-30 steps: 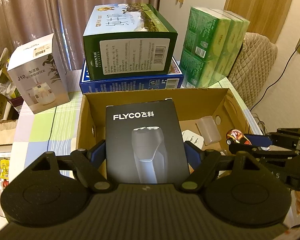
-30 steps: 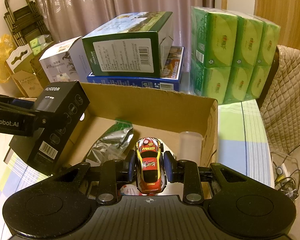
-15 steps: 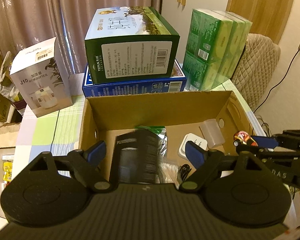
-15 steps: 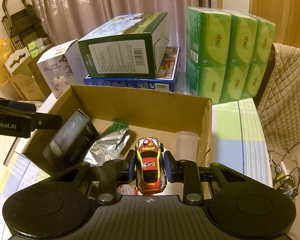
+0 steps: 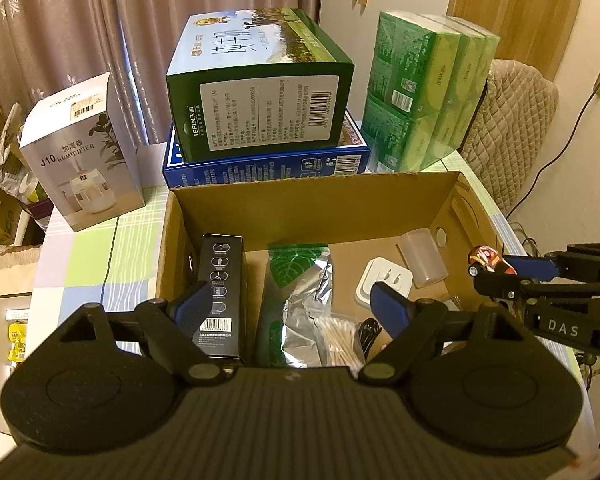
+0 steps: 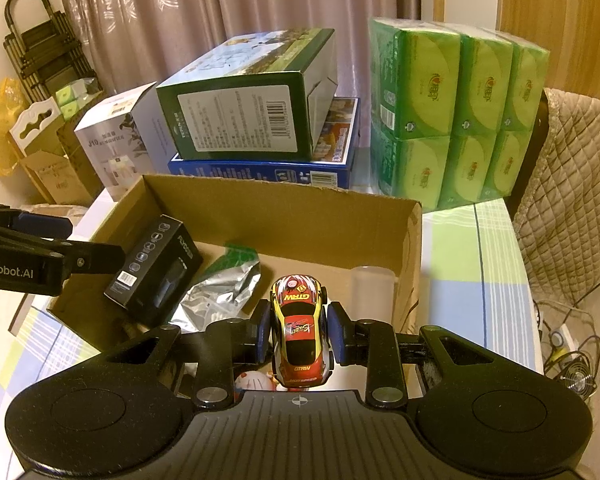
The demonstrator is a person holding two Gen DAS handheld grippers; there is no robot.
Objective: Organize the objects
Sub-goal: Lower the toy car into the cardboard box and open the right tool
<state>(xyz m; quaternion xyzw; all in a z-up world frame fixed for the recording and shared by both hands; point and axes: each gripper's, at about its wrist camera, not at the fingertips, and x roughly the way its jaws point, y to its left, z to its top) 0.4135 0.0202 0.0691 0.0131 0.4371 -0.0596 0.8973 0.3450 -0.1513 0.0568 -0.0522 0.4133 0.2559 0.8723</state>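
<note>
An open cardboard box [image 5: 320, 204] [image 6: 280, 216] stands on the checked tablecloth. Inside it, a black shaver box [image 5: 220, 292] [image 6: 156, 272] leans on edge against the left wall. My left gripper [image 5: 288, 296] [image 6: 92, 240] hovers open above the carton's near left part, with nothing between its fingers. My right gripper [image 6: 299, 332] [image 5: 500, 268] is shut on a red and yellow toy car [image 6: 300, 336] [image 5: 490, 260], held over the right end of the carton, nose pointing away from the camera.
The carton also holds a silver and green pouch [image 5: 296, 292], a white plug [image 5: 384, 280], a frosted cup [image 5: 422, 256] and cotton swabs [image 5: 336, 340]. Behind it are a green box [image 5: 260, 92] on a blue box [image 5: 268, 164], green tissue packs [image 5: 428, 92] and a humidifier box [image 5: 80, 160].
The left gripper let go of the black shaver box, which dropped into the carton and settled against its left wall. The right gripper kept still with the toy car.
</note>
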